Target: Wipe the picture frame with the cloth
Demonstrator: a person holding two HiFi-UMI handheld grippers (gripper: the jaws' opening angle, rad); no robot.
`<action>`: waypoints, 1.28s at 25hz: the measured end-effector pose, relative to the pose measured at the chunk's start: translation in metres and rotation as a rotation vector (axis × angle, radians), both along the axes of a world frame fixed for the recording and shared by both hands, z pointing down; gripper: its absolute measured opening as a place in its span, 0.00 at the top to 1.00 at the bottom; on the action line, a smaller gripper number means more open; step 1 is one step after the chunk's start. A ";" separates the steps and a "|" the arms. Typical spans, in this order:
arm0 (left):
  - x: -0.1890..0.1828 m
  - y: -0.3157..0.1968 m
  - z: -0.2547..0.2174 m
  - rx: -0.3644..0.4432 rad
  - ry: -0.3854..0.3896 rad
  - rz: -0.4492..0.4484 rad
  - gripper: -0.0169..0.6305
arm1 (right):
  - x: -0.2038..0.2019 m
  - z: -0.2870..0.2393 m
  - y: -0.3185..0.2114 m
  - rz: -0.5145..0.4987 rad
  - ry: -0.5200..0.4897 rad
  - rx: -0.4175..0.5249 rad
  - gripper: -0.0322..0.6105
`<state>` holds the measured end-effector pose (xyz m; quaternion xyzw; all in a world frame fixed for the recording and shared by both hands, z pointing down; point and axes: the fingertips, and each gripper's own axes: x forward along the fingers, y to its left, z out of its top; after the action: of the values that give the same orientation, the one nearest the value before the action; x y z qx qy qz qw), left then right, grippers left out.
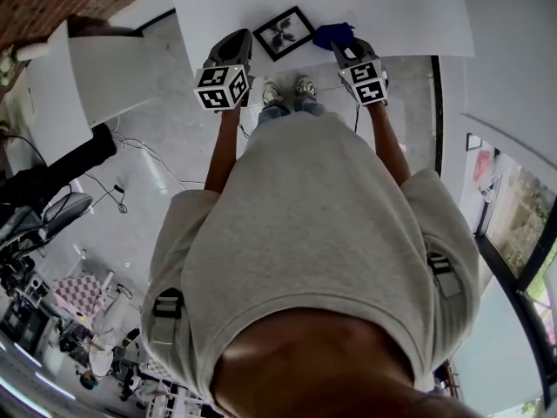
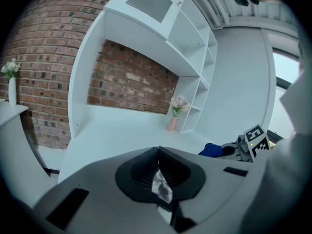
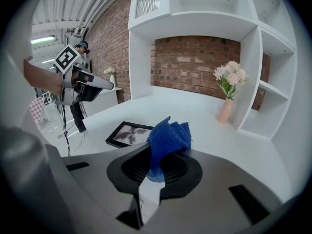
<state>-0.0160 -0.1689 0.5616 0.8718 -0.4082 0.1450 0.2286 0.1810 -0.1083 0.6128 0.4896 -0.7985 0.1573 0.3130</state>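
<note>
A black picture frame (image 1: 284,32) with a grey photo lies flat on the white table (image 1: 409,16); in the right gripper view the picture frame (image 3: 128,134) is just ahead and to the left of the jaws. My right gripper (image 3: 155,165) is shut on a bunched blue cloth (image 3: 168,139), held above the table beside the frame. The blue cloth (image 1: 333,35) shows right of the frame in the head view. My left gripper (image 2: 157,152) hangs in the air near the table's front edge, left of the frame, with its jaws shut and nothing between them.
A white shelf unit (image 3: 263,57) with a brick back wall stands at the table's far side. A pink vase of flowers (image 3: 226,104) sits by it. A white side cabinet (image 1: 78,85) and loose cables on the floor (image 1: 130,159) lie to the left.
</note>
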 end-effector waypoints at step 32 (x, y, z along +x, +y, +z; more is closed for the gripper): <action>-0.043 -0.057 -0.101 0.245 0.031 -0.113 0.95 | -0.034 -0.161 -0.098 0.069 -0.271 0.378 0.86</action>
<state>-0.0589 -0.2263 0.4602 0.8710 -0.4677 0.0675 0.1345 0.1472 -0.2066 0.4514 0.5408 -0.8314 0.0798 0.1003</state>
